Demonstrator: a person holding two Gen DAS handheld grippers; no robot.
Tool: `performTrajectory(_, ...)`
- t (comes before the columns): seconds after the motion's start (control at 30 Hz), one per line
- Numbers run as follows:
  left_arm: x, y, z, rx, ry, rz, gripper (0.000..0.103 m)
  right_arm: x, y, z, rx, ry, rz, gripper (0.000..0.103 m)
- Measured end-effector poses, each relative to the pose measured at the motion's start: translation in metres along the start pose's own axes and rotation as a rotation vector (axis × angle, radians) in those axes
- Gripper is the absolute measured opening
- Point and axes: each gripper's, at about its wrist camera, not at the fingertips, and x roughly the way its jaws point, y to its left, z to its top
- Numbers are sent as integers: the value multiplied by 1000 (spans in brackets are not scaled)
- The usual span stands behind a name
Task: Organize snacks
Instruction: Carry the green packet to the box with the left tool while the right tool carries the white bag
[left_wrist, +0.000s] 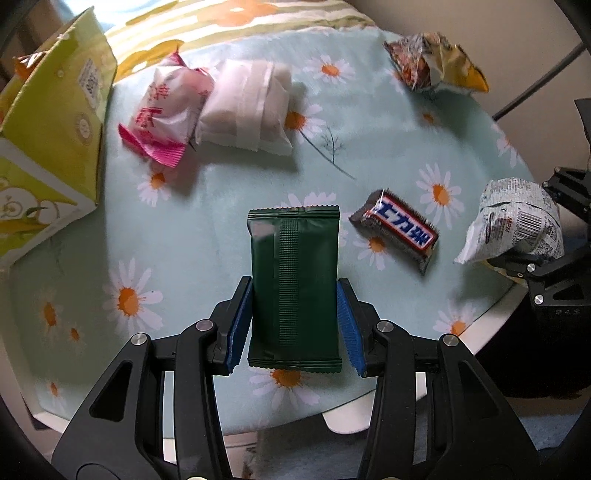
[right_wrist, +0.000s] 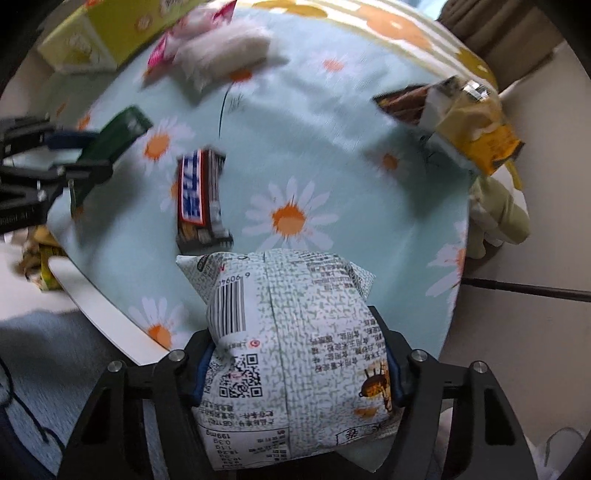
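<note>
Left wrist view only: a yellow-green cardboard box (left_wrist: 51, 122) standing open at the far left of the desk (left_wrist: 207, 229), shown in full; a pink-and-white wrapped cake (left_wrist: 166, 110) and a frosted white packet (left_wrist: 245, 107) lying touching each other just right of that box.

Right wrist view only: the printed back of the white puffy snack bag (right_wrist: 295, 350) with barcode and QR code; a pale green soft object (right_wrist: 498, 218) hanging past the desk's right edge; the box (right_wrist: 110, 33) is seen only in part and blurred.

Both views: the brown chocolate bar with a blue-and-white label (left_wrist: 395, 229) (right_wrist: 201, 195), lying flat on the daisy-print cloth; a crumpled yellow-and-brown foil bag (left_wrist: 436, 62) (right_wrist: 465, 125) at the far right rim.

Left gripper (left_wrist: 293, 321): its blue-padded fingers (left_wrist: 238, 325) press both long edges of the dark green flat sachet (left_wrist: 293, 284), so it is clamped on it. The sachet stands lengthwise between the fingers, its far end reaching past the tips, left of the chocolate bar and above the cloth.

Right gripper (right_wrist: 295, 362): its fingers are squeezed into the sides of the white bag, which bulges out over them and hides most of the pads. The bag sits near the desk's near edge, just this side of the chocolate bar.

Cross-view: the right gripper with its bag (left_wrist: 513, 225) shows at the right edge of the left view; the left gripper with the green sachet (right_wrist: 110, 144) shows at the left edge of the right view.
</note>
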Motion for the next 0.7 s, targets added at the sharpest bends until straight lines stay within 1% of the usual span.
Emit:
performTrajectory(0.17, -34, 8, 4, -53, -70, -22, 41, -30, 1, 4, 14, -97, -6, 65)
performTrajectory(0.3, -69, 20, 11, -98, -138, -27, 41, -59, 5, 19, 27, -181, 10, 65)
performTrajectory(0.33, -78, 24, 14, -109, -158, -30, 41, -68, 10, 31, 30, -196, 12, 65)
performTrajectory(0.43, -103, 41, 21, -141, -214, -32, 41, -90, 16, 50, 50, -271, 25, 65)
performTrajectory(0.53, -129, 64, 31, -161, -272, -19, 41, -114, 24, 80, 65, -335, 42, 65)
performTrajectory(0.63, -148, 86, 42, -174, -316, -4, 41, -125, 35, 104, 66, -389, 49, 65)
performTrajectory(0.7, -155, 100, 48, -184, -337, -4, 41, -137, 45, 128, 62, -437, 55, 65)
